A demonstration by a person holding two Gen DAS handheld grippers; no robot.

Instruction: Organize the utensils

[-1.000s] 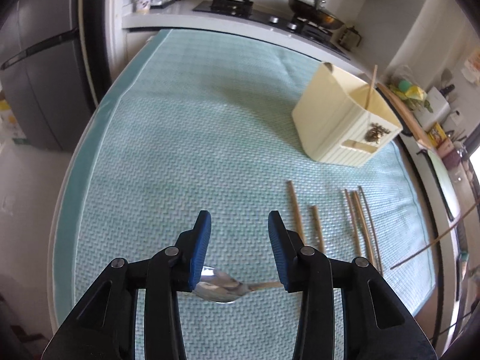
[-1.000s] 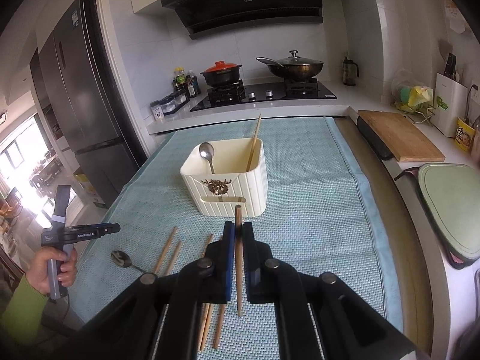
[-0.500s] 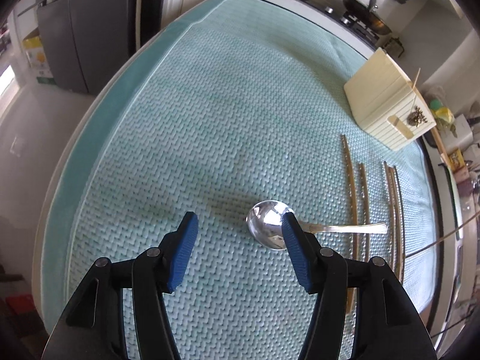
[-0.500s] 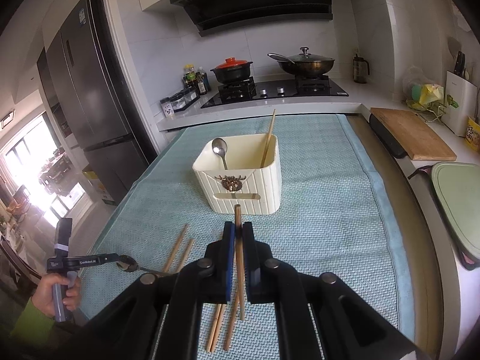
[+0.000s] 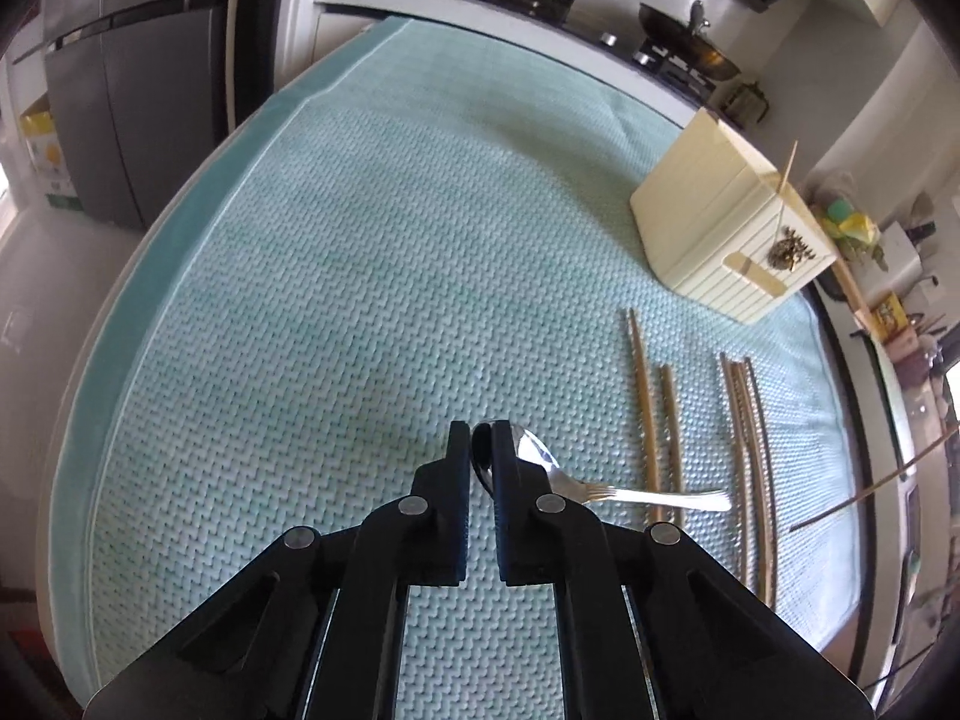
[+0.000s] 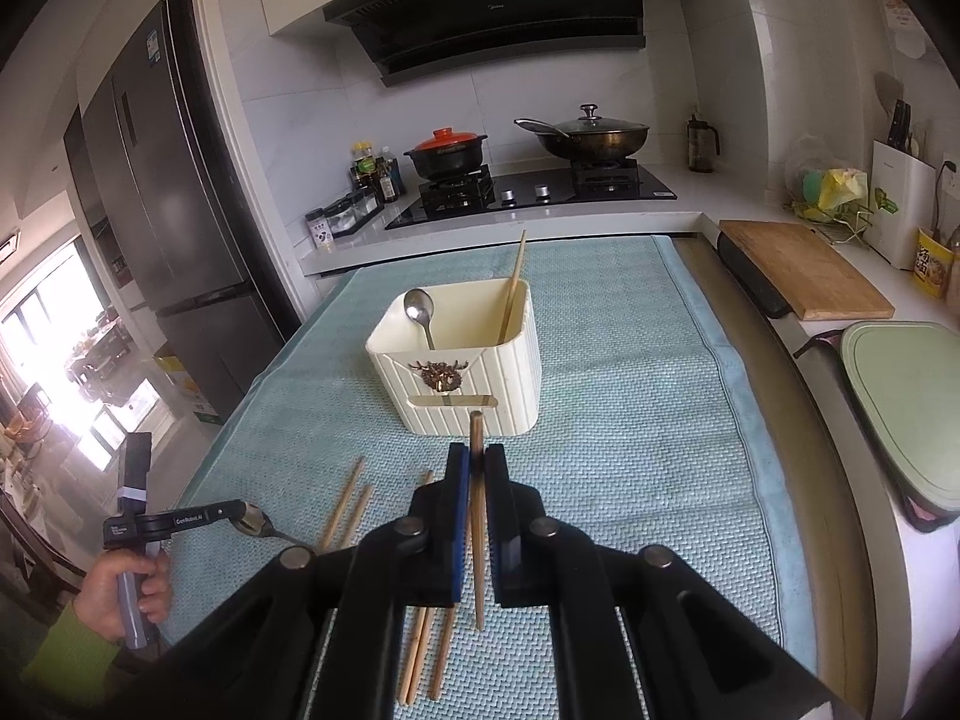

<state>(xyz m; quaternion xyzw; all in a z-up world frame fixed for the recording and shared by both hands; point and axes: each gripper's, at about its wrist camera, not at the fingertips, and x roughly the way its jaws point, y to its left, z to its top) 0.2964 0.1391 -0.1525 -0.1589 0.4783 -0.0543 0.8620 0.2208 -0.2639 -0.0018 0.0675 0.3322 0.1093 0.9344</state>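
Over a teal mat [image 5: 336, 276] on the kitchen counter, we hold two grippers at work on scattered cutlery. Our left gripper [image 5: 481, 450] has its jaws nearly together, pinching the bowl of a spoon [image 5: 600, 489] by its edge; the handle sticks out to the right and crosses above two chopsticks [image 5: 651, 420] lying on the mat. Whether the spoon is lifted clear or touching the mat, we cannot tell. In the right wrist view the same gripper [image 6: 237, 516] shows low at the left, with the person's hand [image 6: 129, 591] wrapped around its grip. Our right gripper [image 6: 477, 474] is clamped on a single chopstick [image 6: 477, 516], which runs lengthwise between the jaws with its tip poking out ahead toward the holder [image 6: 474, 378]. The cream holder stands upright in the middle of the mat, just beyond that tip; a second spoon [image 6: 420, 312] leans in its left part, and one more stick [image 6: 513, 288] leans in its right part. Further chopsticks lie loose on the mat between the grippers and the holder, some of them partly hidden under the right gripper. Behind the mat we see a stove [image 6: 534, 192] bearing a red-lidded pot [image 6: 447, 153] and a wok [image 6: 591, 138].
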